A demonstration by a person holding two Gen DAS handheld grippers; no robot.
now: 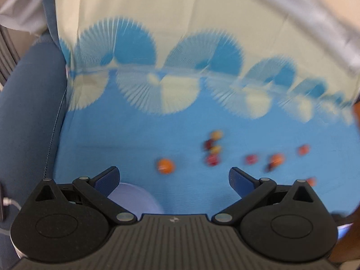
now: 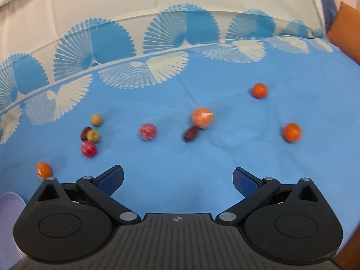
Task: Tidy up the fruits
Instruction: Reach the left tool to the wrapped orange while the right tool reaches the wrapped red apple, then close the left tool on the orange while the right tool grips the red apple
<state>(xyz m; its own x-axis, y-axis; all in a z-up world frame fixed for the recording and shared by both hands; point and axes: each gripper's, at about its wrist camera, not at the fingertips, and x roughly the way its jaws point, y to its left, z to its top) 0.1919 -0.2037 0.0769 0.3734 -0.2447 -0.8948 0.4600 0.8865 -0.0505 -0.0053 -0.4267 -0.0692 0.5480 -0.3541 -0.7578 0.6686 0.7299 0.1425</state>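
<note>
Several small fruits lie scattered on a blue cloth (image 2: 202, 162). In the right wrist view I see an orange fruit (image 2: 202, 117) in the middle with a dark red date (image 2: 190, 133) beside it, a red fruit (image 2: 147, 131), two more oranges (image 2: 259, 90) (image 2: 291, 132) at the right, and a cluster of yellow and red fruits (image 2: 90, 136) at the left. My right gripper (image 2: 177, 180) is open and empty above the cloth. My left gripper (image 1: 174, 177) is open and empty, near an orange fruit (image 1: 165, 166). The left view is blurred.
A pale purple bowl (image 1: 135, 199) sits under the left gripper's left finger; its edge also shows in the right wrist view (image 2: 10, 211). A dark blue cushion (image 1: 29, 112) lies at the left. An orange cushion (image 2: 346, 29) stands at the far right.
</note>
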